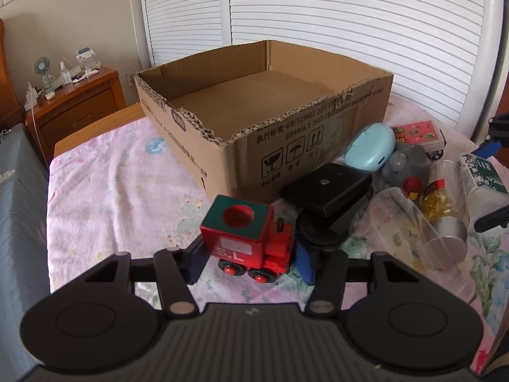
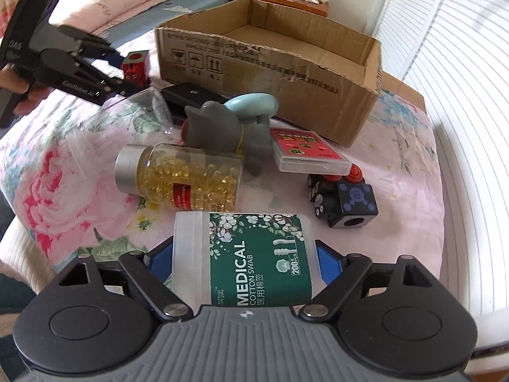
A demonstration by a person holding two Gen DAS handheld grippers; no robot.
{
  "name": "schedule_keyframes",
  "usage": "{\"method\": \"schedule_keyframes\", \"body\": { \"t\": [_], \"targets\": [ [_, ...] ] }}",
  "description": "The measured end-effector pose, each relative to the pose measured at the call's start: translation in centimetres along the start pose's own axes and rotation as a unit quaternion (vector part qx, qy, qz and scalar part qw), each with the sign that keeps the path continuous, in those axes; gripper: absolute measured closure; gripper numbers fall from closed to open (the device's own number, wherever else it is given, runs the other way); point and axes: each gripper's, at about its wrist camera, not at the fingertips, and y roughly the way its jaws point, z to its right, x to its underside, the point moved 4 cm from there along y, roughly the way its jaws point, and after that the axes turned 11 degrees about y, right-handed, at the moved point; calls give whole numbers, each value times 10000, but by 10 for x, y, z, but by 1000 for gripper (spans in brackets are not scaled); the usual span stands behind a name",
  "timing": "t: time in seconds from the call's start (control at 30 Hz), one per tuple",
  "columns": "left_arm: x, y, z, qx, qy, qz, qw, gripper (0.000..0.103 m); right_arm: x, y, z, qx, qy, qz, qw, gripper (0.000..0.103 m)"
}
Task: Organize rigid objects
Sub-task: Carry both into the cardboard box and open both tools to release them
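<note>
My left gripper [image 1: 249,262] has its blue-padded fingers pressed against both sides of the red wooden toy train [image 1: 249,238], pinching it just in front of the cardboard box's [image 1: 241,127] near corner. From the right wrist view the train [image 2: 136,65] appears clear of the cloth, though I cannot tell for certain.

My right gripper [image 2: 243,264] is clamped on the cotton swab jar [image 2: 243,258], a translucent tub with a green "MEDICAL COTTON SWAB" label, lying sideways between the pads, well in front of the box [image 2: 270,60].

Everything else sits on the floral bedsheet [image 1: 121,175] in front of the box. Nearest my right gripper, between it and the box, lies a capsule bottle [image 2: 181,175] with a silver cap, on its side, full of yellow softgels. A clear plastic cup [image 2: 127,117] lies tipped over to the left of it. A grey rubber toy animal [image 2: 229,127] lies against the bottle's far side, and behind it a pale blue oval case [image 2: 254,103] sits close to the box wall. A black flat case [image 2: 187,95] lies just beside the box, left of the blue one. Right of the grey toy, a red card box in a clear case [image 2: 308,154] rests near the box's front wall, with a black toy train [image 2: 342,200] lying toppled just in front of it.

Inside, the box shows only bare cardboard floor.
</note>
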Motion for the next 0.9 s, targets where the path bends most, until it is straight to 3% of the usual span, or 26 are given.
{"method": "schedule_keyframes", "body": {
  "t": [0.33,0.53,0.9],
  "targets": [
    [-4,-18,-2,-199,-22,-181,9996,49,-6,-5,2,-48,298,-146,9994,16],
    [-12,-37,-2,-121,-174,-266,9994,49,-8,-18,4,-128,373,-115,9992,16],
    [-72,-71,13,41,174,5,9998,49,-44,-58,10,-273,385,374,9982,16]
  ]
}}
